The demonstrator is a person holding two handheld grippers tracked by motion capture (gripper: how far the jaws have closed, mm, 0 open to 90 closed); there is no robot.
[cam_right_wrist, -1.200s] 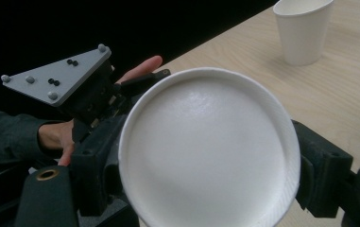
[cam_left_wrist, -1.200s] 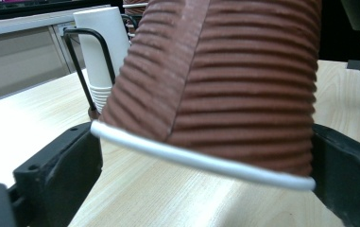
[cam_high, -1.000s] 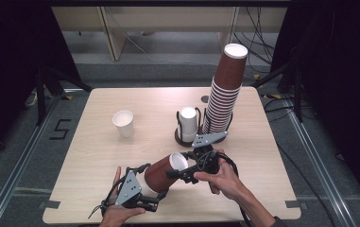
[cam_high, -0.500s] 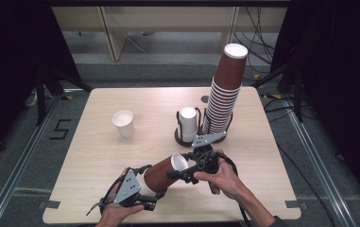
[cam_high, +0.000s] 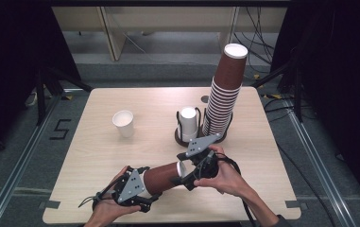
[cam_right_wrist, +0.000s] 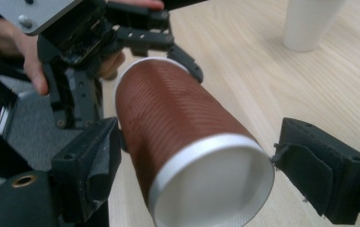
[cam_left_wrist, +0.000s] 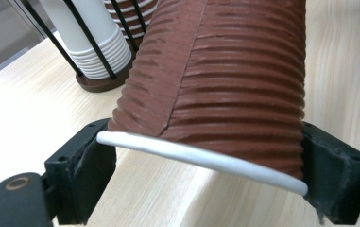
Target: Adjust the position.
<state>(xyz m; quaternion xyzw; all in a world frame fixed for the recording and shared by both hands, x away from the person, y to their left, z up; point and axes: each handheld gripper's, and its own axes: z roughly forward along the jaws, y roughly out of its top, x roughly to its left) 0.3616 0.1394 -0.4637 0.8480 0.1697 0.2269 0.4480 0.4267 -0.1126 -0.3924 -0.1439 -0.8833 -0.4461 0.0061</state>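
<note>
High view: I am holding the brown cup (cam_high: pixel 161 177) level above the table's near edge (cam_high: pixel 168 218), my left gripper (cam_high: pixel 132 189) closing onto its base end. My right gripper (cam_high: pixel 192 171) is spreading wide around the rim; I am backing it off sideways, keeping well short of the cup stack (cam_high: pixel 225 97).

The cup (cam_high: pixel 161 177) held sideways is reddish brown with fine ribbing, a white rim and a white inside. The tall stack of cups (cam_high: pixel 225 92) shows the same brown. A lone cup (cam_high: pixel 123 123) is plain white, on a pale wood-grain table (cam_high: pixel 97 156). Both grippers are black with grey plates
</note>
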